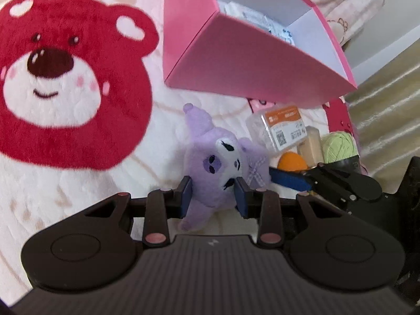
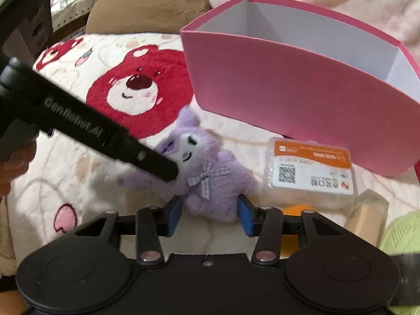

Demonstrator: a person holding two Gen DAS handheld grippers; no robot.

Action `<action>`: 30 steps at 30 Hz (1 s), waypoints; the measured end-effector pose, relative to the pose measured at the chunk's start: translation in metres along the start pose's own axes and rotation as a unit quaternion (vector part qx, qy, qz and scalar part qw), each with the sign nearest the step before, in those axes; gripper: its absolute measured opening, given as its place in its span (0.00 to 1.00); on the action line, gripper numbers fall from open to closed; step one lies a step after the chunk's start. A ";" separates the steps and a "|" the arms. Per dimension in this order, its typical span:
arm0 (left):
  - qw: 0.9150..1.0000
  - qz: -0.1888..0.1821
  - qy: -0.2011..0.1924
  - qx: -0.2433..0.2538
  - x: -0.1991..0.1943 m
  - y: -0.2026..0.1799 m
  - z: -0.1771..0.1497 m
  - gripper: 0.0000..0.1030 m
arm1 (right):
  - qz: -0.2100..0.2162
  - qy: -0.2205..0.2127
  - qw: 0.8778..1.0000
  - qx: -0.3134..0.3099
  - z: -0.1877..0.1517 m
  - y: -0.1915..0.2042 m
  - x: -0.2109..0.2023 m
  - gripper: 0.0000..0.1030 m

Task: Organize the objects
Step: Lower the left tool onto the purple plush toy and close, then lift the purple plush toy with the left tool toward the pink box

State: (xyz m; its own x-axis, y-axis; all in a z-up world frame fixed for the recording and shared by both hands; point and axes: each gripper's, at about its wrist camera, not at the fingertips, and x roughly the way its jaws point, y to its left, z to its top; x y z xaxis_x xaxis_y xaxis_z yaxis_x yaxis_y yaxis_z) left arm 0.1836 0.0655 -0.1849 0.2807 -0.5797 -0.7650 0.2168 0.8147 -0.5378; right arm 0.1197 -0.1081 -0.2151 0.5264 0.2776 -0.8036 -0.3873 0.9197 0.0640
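A purple plush toy with a checked bow lies on the bear-print blanket, in front of a pink box. My left gripper has its blue pads against both sides of the plush. In the right wrist view the plush lies between the pads of my right gripper, which stand a little apart from its lower body. The left gripper's black finger crosses that view and touches the plush's head. The pink box stands behind, open on top, with white inner walls.
A clear plastic case with an orange label lies right of the plush. An orange ball, a beige block and a green yarn ball sit further right. Papers lie inside the box. A brown pillow lies behind.
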 end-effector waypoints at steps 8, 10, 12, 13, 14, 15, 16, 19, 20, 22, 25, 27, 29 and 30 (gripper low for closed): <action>0.999 0.004 -0.012 -0.033 0.004 0.013 0.008 0.47 | 0.056 -0.015 0.995 0.087 0.004 -0.011 0.008 0.80; 0.999 -0.006 -0.013 -0.034 0.007 0.012 0.008 0.42 | 0.052 -0.010 0.993 0.102 0.003 -0.008 0.014 0.81; 0.999 -0.016 -0.010 -0.030 0.010 0.010 0.009 0.38 | 0.044 -0.009 0.993 0.112 0.004 -0.006 0.018 0.83; 0.999 -0.014 -0.010 -0.027 0.010 0.008 0.008 0.38 | 0.039 -0.010 0.992 0.120 0.003 -0.004 0.019 0.84; 1.000 -0.011 -0.010 -0.020 0.011 0.006 0.007 0.38 | 0.034 -0.010 0.991 0.128 0.004 -0.002 0.019 0.85; 1.000 -0.009 -0.010 -0.018 0.011 0.005 0.007 0.38 | 0.031 -0.010 0.991 0.132 0.004 -0.001 0.020 0.86; 1.000 -0.011 -0.008 -0.018 0.011 0.005 0.006 0.38 | 0.028 -0.010 0.991 0.134 0.004 0.000 0.021 0.87; 0.999 -0.025 0.008 -0.031 0.014 0.009 0.005 0.38 | 0.015 -0.010 0.992 0.123 0.004 0.004 0.021 0.90; 0.999 -0.032 0.015 -0.037 0.016 0.010 0.004 0.38 | 0.010 -0.012 0.993 0.121 0.004 0.006 0.020 0.91; 0.998 -0.034 0.024 -0.041 0.019 0.010 0.002 0.38 | 0.002 -0.016 0.992 0.121 0.004 0.006 0.019 0.92; 0.999 -0.030 0.022 -0.034 0.018 0.008 0.001 0.39 | -0.001 -0.015 0.993 0.120 0.003 0.006 0.019 0.93; 0.999 -0.030 0.019 -0.029 0.015 0.006 0.002 0.39 | -0.004 -0.018 0.994 0.111 0.002 0.009 0.018 0.92; 0.999 -0.032 0.015 -0.022 0.010 0.003 0.001 0.38 | -0.008 -0.025 0.995 0.099 0.002 0.013 0.012 0.92; 0.999 -0.033 0.013 -0.017 0.006 0.001 0.000 0.38 | -0.010 -0.028 0.995 0.095 0.001 0.013 0.008 0.92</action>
State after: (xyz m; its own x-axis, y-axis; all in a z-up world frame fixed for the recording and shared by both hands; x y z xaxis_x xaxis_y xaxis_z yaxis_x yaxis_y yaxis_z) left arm 0.1854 0.0623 -0.1902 0.2428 -0.6322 -0.7358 0.2013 0.7748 -0.5993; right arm 0.1196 -0.0933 -0.2197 0.5758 0.2682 -0.7724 -0.2283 0.9598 0.1631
